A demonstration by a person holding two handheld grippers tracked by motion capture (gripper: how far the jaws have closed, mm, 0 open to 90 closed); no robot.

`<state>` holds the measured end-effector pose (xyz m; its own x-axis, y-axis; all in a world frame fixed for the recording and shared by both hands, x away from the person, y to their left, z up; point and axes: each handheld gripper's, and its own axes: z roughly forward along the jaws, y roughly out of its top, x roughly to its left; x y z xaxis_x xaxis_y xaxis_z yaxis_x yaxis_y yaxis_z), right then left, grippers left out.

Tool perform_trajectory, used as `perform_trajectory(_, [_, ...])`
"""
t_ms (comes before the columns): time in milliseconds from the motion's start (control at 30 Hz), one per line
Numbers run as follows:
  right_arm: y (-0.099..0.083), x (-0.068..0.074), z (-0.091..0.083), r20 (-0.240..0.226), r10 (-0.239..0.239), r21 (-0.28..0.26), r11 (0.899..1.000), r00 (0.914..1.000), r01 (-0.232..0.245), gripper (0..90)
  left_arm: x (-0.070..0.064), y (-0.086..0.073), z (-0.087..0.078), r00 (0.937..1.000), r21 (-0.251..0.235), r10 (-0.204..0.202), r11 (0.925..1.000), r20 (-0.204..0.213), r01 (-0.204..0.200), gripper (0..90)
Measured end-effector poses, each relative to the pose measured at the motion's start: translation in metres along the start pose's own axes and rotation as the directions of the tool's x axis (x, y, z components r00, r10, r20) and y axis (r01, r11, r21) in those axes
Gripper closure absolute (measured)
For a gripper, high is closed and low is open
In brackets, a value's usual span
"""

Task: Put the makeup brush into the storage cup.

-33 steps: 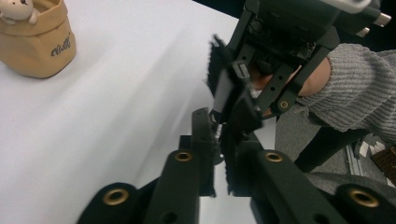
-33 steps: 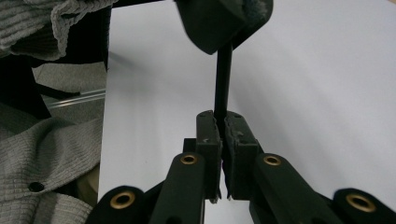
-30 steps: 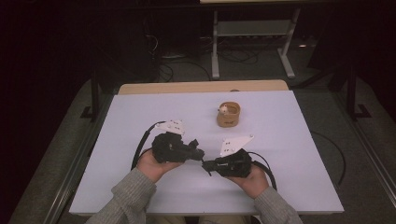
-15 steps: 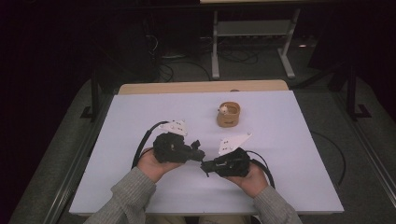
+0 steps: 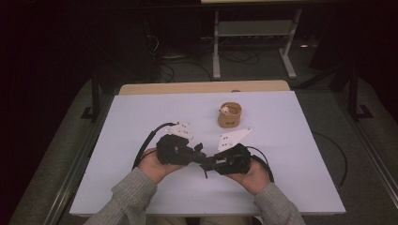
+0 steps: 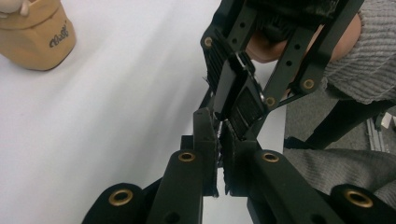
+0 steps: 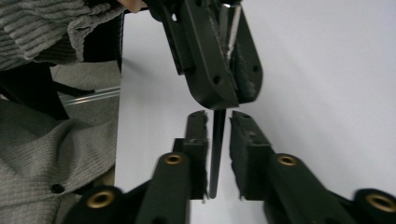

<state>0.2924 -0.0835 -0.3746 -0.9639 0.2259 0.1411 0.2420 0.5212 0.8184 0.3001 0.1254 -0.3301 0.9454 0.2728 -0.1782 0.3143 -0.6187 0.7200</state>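
At the front middle of the white table (image 5: 291, 140), a person's hands hold my two grippers nose to nose. My left gripper (image 5: 201, 151) (image 6: 218, 130) is shut on a thin dark strip (image 7: 217, 154). The strip runs down between the jaws of my right gripper (image 5: 209, 163) (image 7: 218, 119), which stand a little apart with a sliver of white on each side of it. In the left gripper view the right gripper's ribbed pads (image 6: 246, 106) flank the strip just ahead of my left jaws.
A small tan cup (image 5: 230, 117) (image 6: 39, 39) with a white object (image 5: 225, 110) in it stands behind the grippers, right of centre. Cables loop from both grippers on the tabletop. A metal stand (image 5: 253, 33) and dark floor lie beyond the far edge.
The hands have shifted only slightly; the grippers stay nose to nose at the same spot.
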Motion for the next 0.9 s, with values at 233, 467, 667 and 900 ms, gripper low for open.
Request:
perform_trajectory(233, [-0.001, 0.0, 0.004, -0.026, -0.004, 0.008, 1.0, 0.9997, 0.004, 83.9, 0.0, -0.002, 0.001, 0.9998, 0.007, -0.004, 1.0, 0.02, 0.004, 83.6])
perform_trajectory(467, [-0.006, -0.005, 0.002, -0.035, 0.021, 0.013, 1.0, 0.9991, -0.021, 84.1, 0.0, -0.007, -0.004, 0.9998, -0.01, -0.015, 0.9998, -0.009, 0.015, 70.4])
perform_trajectory(667, [-0.011, -0.009, -0.005, -0.028, 0.049, 0.014, 0.999, 0.9984, -0.049, 84.1, 0.003, -0.014, -0.008, 0.9994, -0.02, -0.026, 0.9995, -0.023, 0.025, 69.2])
perform_trajectory(900, [-0.015, -0.017, -0.016, 0.004, 0.07, 0.015, 0.997, 0.9975, -0.07, 84.1, 0.007, -0.031, -0.009, 0.997, -0.008, -0.055, 0.9985, -0.055, 0.055, 67.7])
